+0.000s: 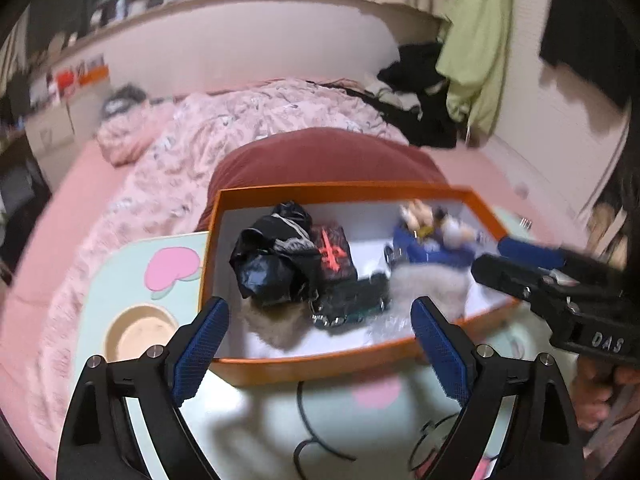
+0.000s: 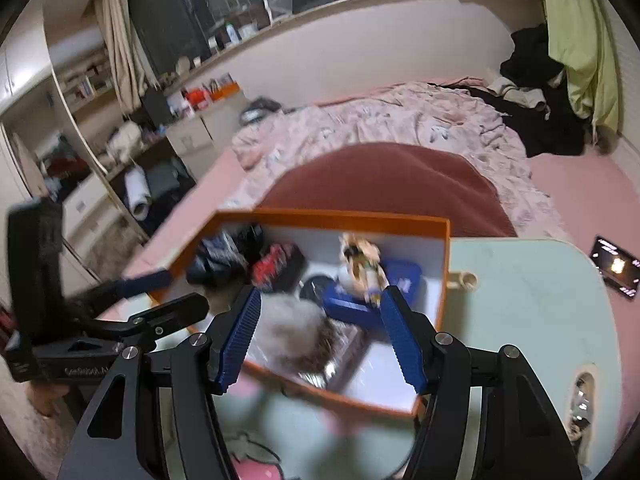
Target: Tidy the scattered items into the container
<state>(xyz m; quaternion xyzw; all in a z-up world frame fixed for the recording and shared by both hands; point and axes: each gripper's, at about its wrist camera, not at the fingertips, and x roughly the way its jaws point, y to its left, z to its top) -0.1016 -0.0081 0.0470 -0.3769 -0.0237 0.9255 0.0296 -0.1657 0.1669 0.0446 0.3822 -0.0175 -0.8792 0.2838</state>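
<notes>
Both tongs (image 1: 320,344) (image 2: 320,336) spread above box (image 1: 344,190)

The box (image 1: 344,364) looks like smooth matt card, orange outside and white inside. At its 9 o'clock end lies a glossy, crinkled black plastic bag (image 1: 272,260); toward 6 o'clock, shaggy grey fur (image 2: 292,332). The pads (image 1: 200,344) are ribbed blue rubber on matt black plastic. The table (image 1: 120,280) is smooth

The box (image 1: 344,364) stands on the surface (image 1: 120,280) with a cushion (image 1: 320,156) and the bed (image 1: 240,120) behind it, and holds a crumpled bag (image 1: 272,264) at left, a pouch (image 1: 334,258) beside it, and a figurine (image 1: 420,216) at right.
</notes>
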